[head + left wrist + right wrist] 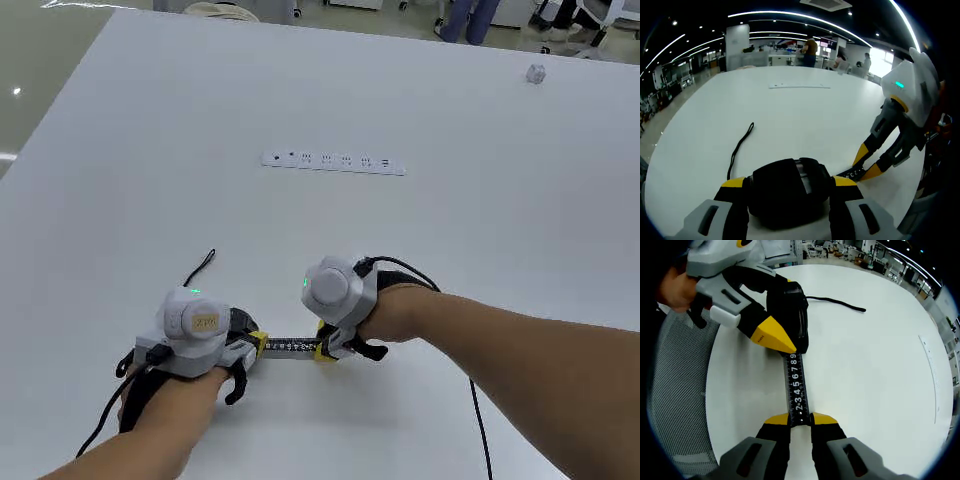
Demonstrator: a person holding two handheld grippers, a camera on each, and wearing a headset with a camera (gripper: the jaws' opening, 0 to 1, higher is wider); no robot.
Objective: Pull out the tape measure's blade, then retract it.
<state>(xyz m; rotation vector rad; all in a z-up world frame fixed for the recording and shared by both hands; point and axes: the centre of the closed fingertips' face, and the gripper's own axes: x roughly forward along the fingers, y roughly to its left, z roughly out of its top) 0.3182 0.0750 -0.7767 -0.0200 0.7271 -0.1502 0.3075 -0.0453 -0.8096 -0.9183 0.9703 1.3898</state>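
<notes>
White power strip (333, 162) lies flat in the middle of the white desk (480, 230), sockets in a row, and bare desk runs all around it. Well beyond the strip and off to its right, a small pale crumpled lump (536, 73) sits alone near the far edge. Past that edge, behind the strip, a person's legs in blue (470, 18) stand on the floor. Left of the strip, glossy greenish floor (40, 70) shows beside the desk. In the left gripper view, people (810, 49) stand far behind the strip under long curved ceiling lights (790, 13). In the right gripper view, a grey mesh chair (680, 390) shows at the desk edge opposite the strip.
</notes>
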